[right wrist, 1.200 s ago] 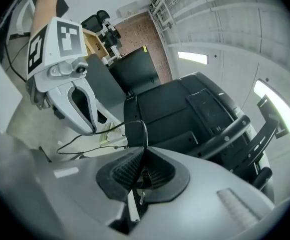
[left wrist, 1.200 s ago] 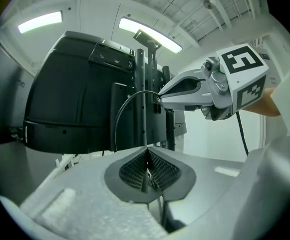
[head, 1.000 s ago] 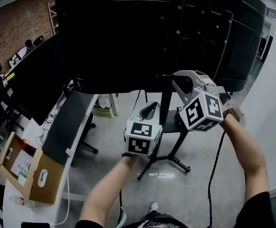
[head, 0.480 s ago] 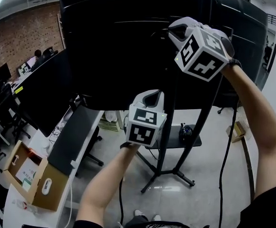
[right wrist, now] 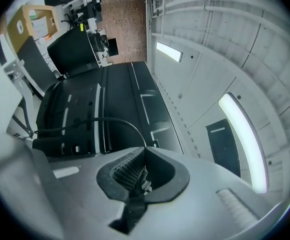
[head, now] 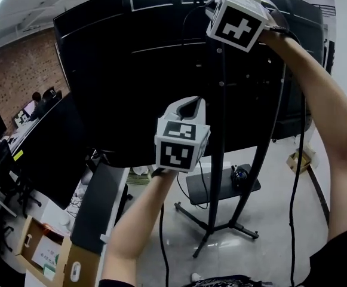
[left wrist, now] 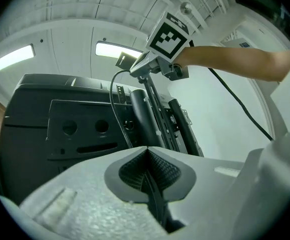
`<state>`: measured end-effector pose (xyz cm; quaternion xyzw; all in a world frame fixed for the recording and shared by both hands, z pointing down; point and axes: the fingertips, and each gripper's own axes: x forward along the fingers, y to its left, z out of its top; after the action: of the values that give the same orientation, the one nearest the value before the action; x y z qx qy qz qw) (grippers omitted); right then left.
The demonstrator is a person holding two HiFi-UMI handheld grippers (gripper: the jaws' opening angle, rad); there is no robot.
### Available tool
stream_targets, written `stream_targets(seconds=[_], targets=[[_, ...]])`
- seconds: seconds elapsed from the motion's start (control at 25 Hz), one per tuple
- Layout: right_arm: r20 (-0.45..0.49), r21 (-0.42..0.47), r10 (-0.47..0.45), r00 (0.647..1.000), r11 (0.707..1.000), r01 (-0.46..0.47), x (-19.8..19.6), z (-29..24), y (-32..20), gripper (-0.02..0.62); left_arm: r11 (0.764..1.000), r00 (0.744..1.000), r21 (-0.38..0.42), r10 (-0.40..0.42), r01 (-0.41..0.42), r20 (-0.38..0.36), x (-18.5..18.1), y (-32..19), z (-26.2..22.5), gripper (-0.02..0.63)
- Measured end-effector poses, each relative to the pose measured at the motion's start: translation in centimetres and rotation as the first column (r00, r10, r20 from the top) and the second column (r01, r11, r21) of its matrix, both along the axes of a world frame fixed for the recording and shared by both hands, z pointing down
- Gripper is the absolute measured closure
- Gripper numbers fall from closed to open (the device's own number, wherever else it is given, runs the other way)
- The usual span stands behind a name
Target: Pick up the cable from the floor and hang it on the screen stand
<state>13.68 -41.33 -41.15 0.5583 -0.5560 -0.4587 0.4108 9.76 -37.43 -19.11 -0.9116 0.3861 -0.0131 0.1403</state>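
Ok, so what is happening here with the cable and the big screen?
A person is working with two hand-held grippers on a black cable. The right gripper is shut on the cable high up, near the top of the screen stand, behind the large dark screen. The left gripper is shut on the same cable lower down. The cable does not look hung on the stand yet.

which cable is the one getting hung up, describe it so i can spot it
Start at the back of the big black screen, up by the stand pole. A thin black cable arcs there from the right tongs down to the left tongs. Unlike the cords dangling toward the floor, it is pinched at both ends.
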Motion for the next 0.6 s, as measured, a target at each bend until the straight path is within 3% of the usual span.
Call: stream_targets(seconds=[0.24,0.44,0.6], targets=[[0.008,0.038,0.152,0.988,0.988,-0.152,3.6,-2.5,-2.0,0.580,0.997,0.998,0.039,0.067,-0.067,0.007,1.3,-0.9,-2.9,0.604],[-0.036,0.095,0.257,0.966,0.963,-0.252,5.9,-4.4,-1.8,0.581,0.987,0.987,0.024,0.158,-0.158,-0.031,2.5,-0.3,-4.1,0.604],[-0.008,0.122,0.316,0.949,0.942,-0.312,8.1,-6.2,-1.0,0.581,0.982,0.983,0.044,0.183,-0.182,-0.022,3.1,-0.3,-4.6,0.605]])
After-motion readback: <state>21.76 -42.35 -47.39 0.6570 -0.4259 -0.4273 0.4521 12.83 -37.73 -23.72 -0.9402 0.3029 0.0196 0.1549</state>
